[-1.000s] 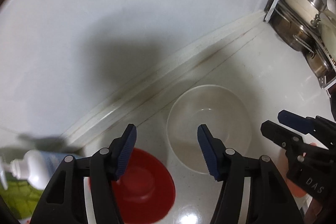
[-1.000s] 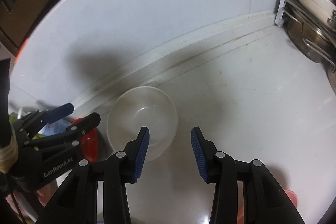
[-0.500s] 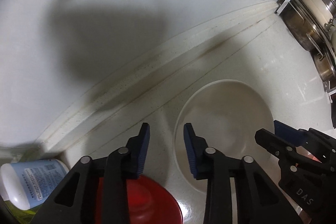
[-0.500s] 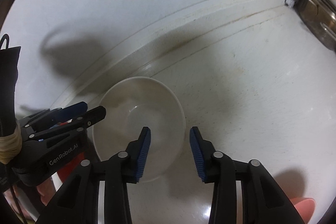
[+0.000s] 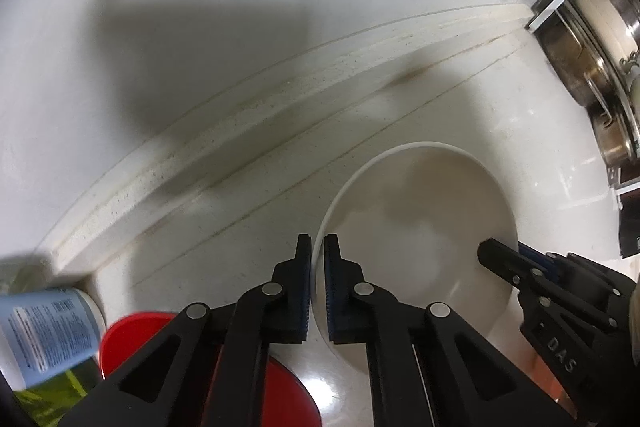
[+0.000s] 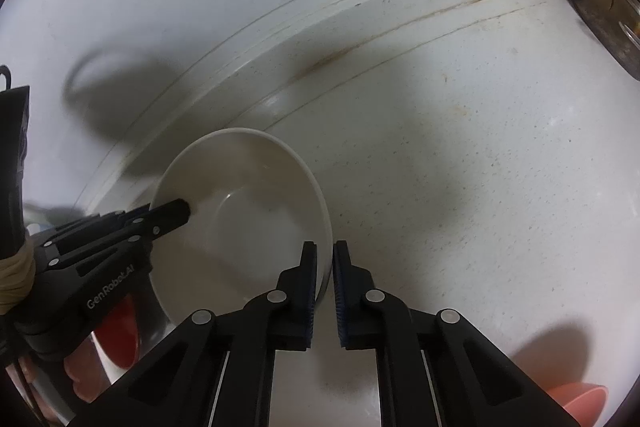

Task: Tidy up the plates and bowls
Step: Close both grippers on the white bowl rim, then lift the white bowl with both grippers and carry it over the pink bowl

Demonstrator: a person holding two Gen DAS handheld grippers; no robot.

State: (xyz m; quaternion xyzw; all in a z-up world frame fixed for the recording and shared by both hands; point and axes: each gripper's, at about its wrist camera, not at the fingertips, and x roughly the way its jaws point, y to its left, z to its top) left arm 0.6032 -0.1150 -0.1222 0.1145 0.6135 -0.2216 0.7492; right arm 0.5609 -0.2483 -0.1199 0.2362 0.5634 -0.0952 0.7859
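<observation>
- Left wrist view: left gripper (image 5: 317,283) points steeply down at the white counter (image 5: 460,115). Its jaws have just been closing and now clamp the near-left rim of the white bowl (image 5: 420,227), one blue pad inside the rim, one outside.
- White bowl stands upright on the counter, near the raised ledge at the wall.
- Right gripper (image 5: 516,259) reaches the bowl's opposite rim from the right edge.
- Red bowl (image 5: 140,327) lies at lower left under the left gripper's frame, just beside a blue-labelled bottle (image 5: 48,331).
- Metal pots (image 5: 592,75) stand in a rack at far right.
- Right wrist view: right gripper (image 6: 325,287) has also just been closing; its jaws pinch the right rim of the white bowl (image 6: 248,195).
- Left gripper (image 6: 172,215) grips the bowl's left rim.
- Pink bowl (image 6: 580,399) sits at lower right, well apart.
</observation>
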